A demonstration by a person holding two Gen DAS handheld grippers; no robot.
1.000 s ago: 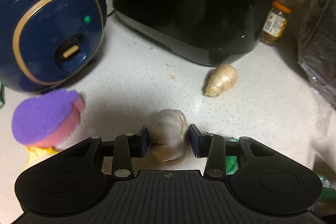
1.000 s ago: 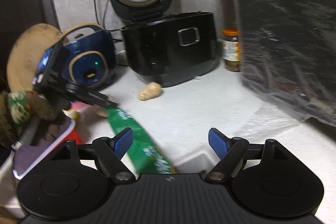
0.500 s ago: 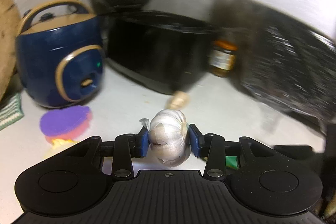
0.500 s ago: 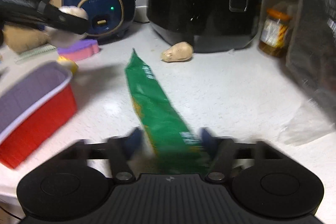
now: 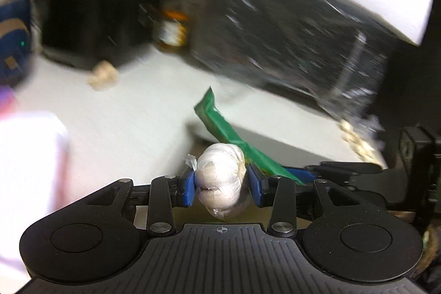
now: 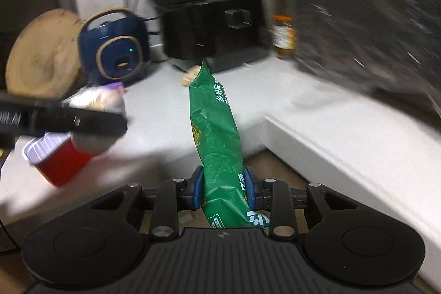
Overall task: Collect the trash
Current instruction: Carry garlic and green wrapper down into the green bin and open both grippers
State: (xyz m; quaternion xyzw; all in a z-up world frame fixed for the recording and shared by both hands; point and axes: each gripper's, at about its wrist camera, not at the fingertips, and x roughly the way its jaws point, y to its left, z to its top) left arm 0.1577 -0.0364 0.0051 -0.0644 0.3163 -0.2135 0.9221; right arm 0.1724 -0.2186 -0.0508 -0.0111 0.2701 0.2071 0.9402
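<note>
Trash in both grips: our left gripper [image 5: 222,183] pinches a garlic bulb [image 5: 222,179] across its middle between the blue pads [image 5: 190,189], so it cannot roll out. Our right gripper [image 6: 223,188] clamps the green snack wrapper [image 6: 217,145] near its lower end; the rest stands up forward. Both loads hang clear above the white counter [image 6: 344,128], presumably for carrying. A red tub [image 6: 59,159] sits left; whether it is the bin, we cannot tell.

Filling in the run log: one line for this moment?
left gripper: shut on garlic bulb | right gripper: shut on green wrapper | both lifted off counter
</note>
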